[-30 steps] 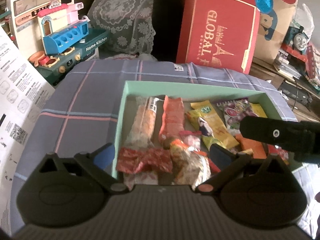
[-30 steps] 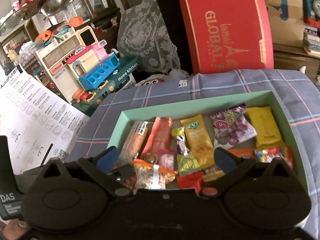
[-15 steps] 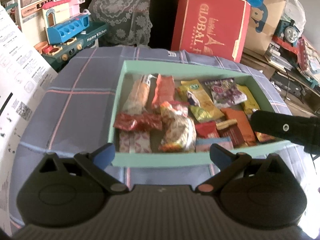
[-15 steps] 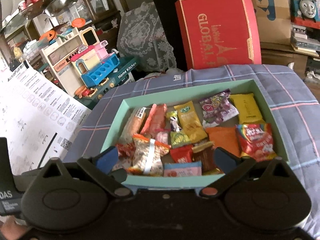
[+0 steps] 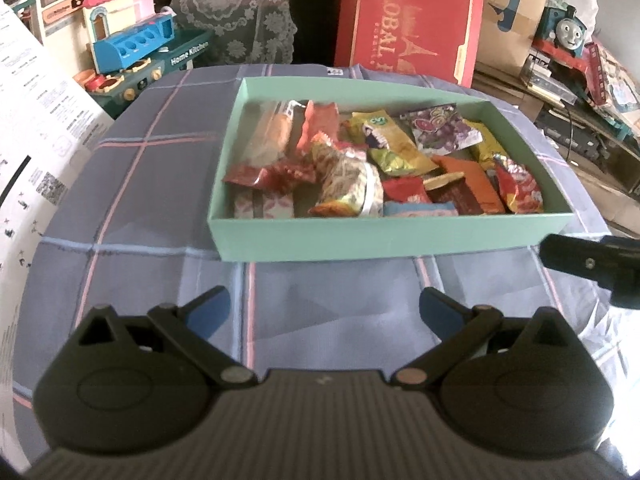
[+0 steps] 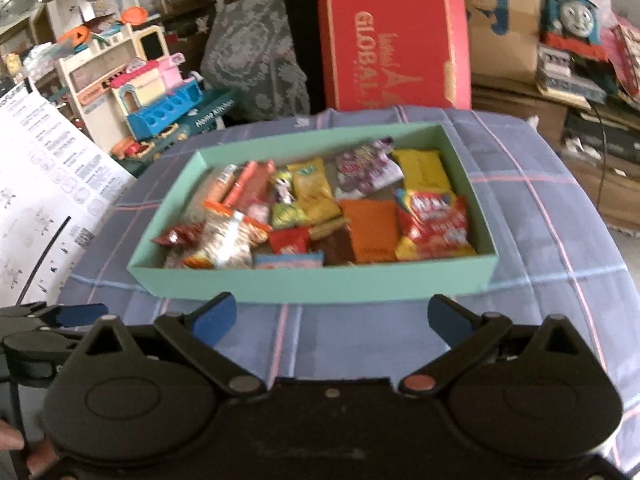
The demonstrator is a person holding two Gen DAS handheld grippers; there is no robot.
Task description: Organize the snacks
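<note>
A mint-green box (image 5: 360, 240) sits on the plaid cloth, filled with several snack packets, among them a purple grape packet (image 5: 438, 128), an orange packet (image 5: 472, 180) and a clear noodle-snack bag (image 5: 348, 184). The box also shows in the right wrist view (image 6: 320, 284), with a red candy bag (image 6: 436, 224) at its right end. My left gripper (image 5: 322, 308) is open and empty over the cloth, in front of the box. My right gripper (image 6: 332, 316) is open and empty, also in front of the box. The right gripper's finger shows at the right edge of the left wrist view (image 5: 580, 260).
The blue plaid cloth (image 5: 160, 184) covers the table. A red gift box (image 5: 408, 20) stands behind the green box. A toy kitchen (image 5: 128, 48) and a printed white sheet (image 5: 36, 128) are at the left. A toy train (image 5: 564, 32) and clutter are at the right.
Both grippers have pulled back from over the box toward the near side of the table. The box now lies ahead of both, fully in view. Both stay open and empty.
</note>
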